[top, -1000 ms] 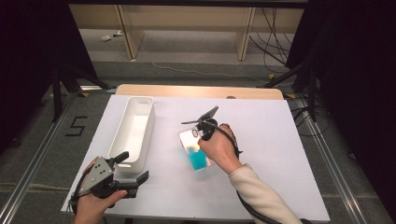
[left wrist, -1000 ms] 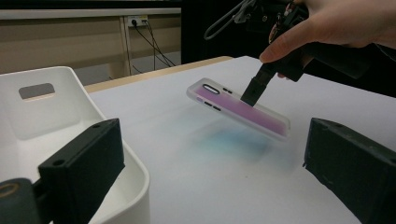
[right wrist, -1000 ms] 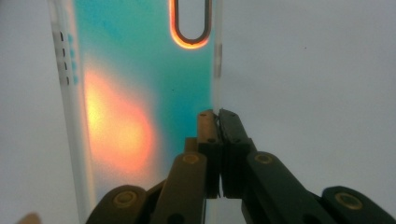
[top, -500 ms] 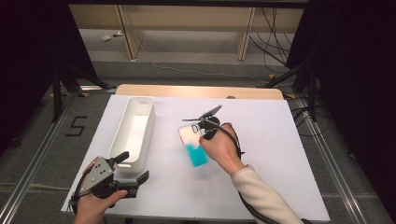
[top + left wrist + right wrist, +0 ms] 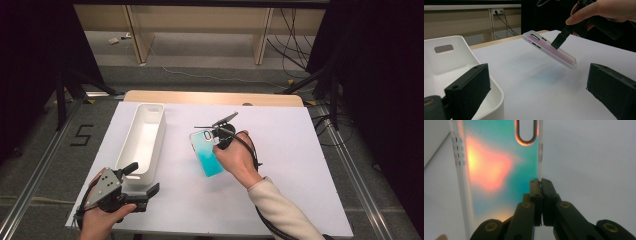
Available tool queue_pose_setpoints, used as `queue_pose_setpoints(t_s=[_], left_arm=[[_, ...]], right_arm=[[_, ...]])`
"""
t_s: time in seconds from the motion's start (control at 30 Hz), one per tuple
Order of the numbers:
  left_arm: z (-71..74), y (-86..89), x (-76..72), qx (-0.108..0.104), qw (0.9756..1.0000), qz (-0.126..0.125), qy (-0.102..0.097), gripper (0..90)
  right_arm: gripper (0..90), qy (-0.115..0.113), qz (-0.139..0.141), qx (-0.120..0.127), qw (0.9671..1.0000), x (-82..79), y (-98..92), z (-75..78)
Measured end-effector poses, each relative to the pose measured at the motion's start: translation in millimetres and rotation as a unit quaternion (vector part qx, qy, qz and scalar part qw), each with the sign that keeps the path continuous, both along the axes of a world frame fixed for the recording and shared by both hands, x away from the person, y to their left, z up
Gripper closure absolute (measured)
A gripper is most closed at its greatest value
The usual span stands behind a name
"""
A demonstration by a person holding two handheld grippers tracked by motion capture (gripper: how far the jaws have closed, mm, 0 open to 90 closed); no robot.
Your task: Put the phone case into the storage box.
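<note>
The phone case (image 5: 550, 50) is pinched by its side wall in the closed right gripper (image 5: 541, 182) and held tilted above the table (image 5: 300, 165), seemingly for carrying to the white bin (image 5: 142, 142), while the left gripper (image 5: 137, 182) is kept open.

Open white surface (image 5: 300, 165) stretches right of the right gripper (image 5: 220, 135) and across the near edge, plenty of room to pass there. On the left, the long white bin (image 5: 145, 137) walls off that side, with the left gripper (image 5: 142, 182) parked just beside its near end. Between bin and lifted phone case (image 5: 206, 152) runs a narrow bare lane; the tilted case leaves a low gap beneath it.
</note>
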State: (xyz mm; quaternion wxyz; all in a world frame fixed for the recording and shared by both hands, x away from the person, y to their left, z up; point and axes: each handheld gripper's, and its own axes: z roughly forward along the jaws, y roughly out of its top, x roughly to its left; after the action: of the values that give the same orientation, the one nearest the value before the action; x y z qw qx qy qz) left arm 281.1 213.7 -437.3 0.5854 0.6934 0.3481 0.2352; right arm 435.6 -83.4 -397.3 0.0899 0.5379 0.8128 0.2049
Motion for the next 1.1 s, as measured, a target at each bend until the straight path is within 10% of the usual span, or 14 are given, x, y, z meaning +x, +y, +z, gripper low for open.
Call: queue_pose_setpoints(t_s=[1.1], left_arm=[[14.8,-13.5,11.1,-0.002,0.9994,0.032,-0.009,8.6]], right_arm=[[89.3,-0.139,0.029,0.063,0.9878,-16.6,-1.1,16.3]])
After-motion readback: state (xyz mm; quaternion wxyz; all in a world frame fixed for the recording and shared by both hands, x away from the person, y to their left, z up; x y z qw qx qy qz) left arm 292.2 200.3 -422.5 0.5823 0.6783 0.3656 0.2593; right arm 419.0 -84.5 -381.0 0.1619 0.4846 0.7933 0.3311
